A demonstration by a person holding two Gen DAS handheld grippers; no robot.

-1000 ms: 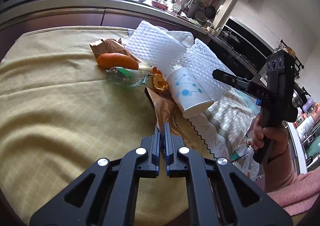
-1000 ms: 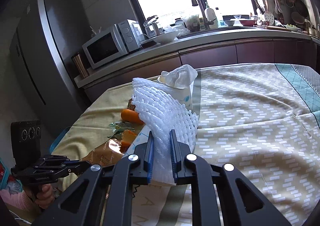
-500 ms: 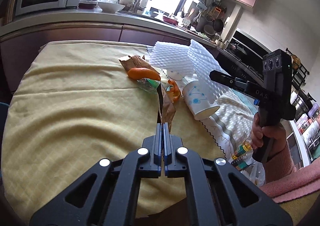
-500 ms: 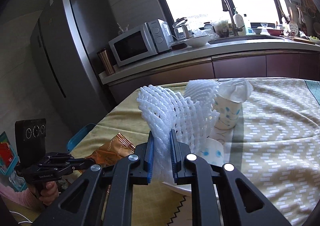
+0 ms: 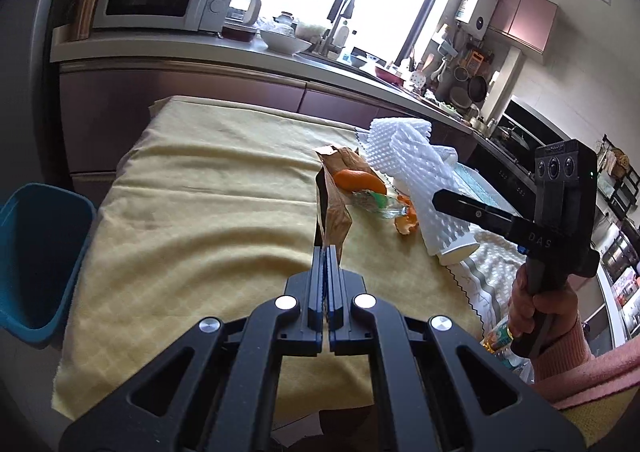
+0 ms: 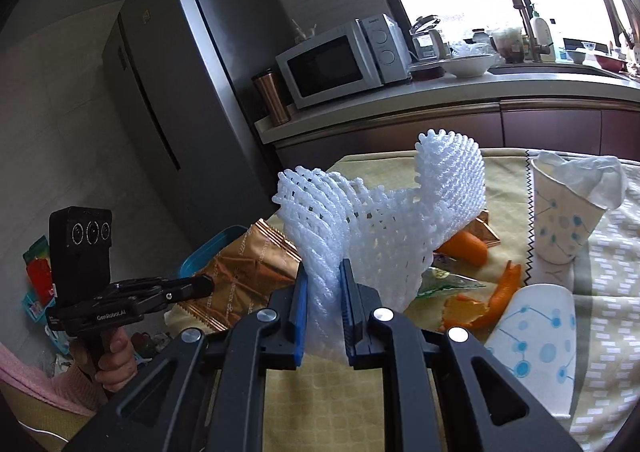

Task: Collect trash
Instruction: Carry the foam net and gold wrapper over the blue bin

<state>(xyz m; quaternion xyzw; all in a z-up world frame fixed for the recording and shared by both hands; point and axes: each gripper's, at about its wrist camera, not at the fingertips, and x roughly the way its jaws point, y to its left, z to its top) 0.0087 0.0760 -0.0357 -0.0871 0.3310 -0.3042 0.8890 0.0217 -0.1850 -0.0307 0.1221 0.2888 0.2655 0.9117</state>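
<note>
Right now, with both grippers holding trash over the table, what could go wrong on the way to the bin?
1. The foam net hangs loose from the right gripper and could brush the tissue-stuffed cup over.
2. The left gripper pinches only the brown wrapper's edge; it may slip before reaching the blue bin.

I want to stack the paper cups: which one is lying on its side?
The nearer paper cup, beside the right gripper, lies tipped over. The other cup stands upright farther back with a crumpled tissue stuffed in it.
</note>
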